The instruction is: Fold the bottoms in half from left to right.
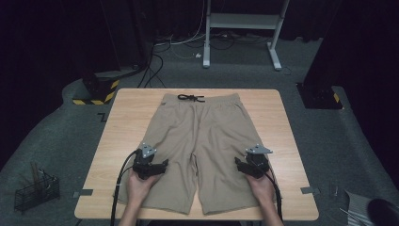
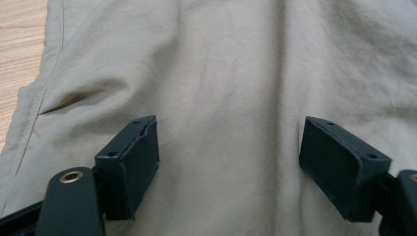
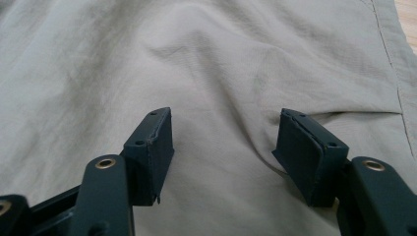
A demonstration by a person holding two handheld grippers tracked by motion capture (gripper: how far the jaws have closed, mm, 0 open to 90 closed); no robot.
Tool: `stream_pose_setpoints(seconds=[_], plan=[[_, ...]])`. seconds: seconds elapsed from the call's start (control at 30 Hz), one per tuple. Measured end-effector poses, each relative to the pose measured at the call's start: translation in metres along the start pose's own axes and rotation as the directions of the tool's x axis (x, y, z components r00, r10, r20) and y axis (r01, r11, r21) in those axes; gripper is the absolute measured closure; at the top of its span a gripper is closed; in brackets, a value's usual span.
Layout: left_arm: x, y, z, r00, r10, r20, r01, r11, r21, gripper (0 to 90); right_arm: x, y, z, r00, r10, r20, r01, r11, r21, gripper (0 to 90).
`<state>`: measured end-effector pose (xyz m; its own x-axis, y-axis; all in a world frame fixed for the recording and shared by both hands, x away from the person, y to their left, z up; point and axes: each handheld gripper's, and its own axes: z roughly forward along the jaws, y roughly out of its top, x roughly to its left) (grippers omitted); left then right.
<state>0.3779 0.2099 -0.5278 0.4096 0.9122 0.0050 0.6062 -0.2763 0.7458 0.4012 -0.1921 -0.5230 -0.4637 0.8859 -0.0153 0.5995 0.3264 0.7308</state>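
One pair of beige shorts (image 1: pixel 200 141) lies flat on the tabletop (image 1: pixel 127 108), waistband far. Two grippers, left gripper (image 1: pixel 153 162) and right gripper (image 1: pixel 251 162), rest on the legs, fingers spread apart, gripping nothing.

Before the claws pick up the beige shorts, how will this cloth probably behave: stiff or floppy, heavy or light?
The shorts will probably be floppy: the cloth lies flat on the table with soft wrinkles and folds, so lifted parts should sag. They look thin, so likely light. A grip at one point would probably bunch the cloth; the black cord at the waist may dangle.
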Motion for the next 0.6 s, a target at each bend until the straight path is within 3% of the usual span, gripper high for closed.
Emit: stream_pose_setpoints(seconds=[0.6], plan=[[0.0001,0.0001,0.0000,1.0000,0.002,0.000,-0.002,1.0000,0.000,22.9,-0.0007,0.0002,0.0005,1.0000,0.006,0.006,-0.006,1.000,0.002,35.6]])
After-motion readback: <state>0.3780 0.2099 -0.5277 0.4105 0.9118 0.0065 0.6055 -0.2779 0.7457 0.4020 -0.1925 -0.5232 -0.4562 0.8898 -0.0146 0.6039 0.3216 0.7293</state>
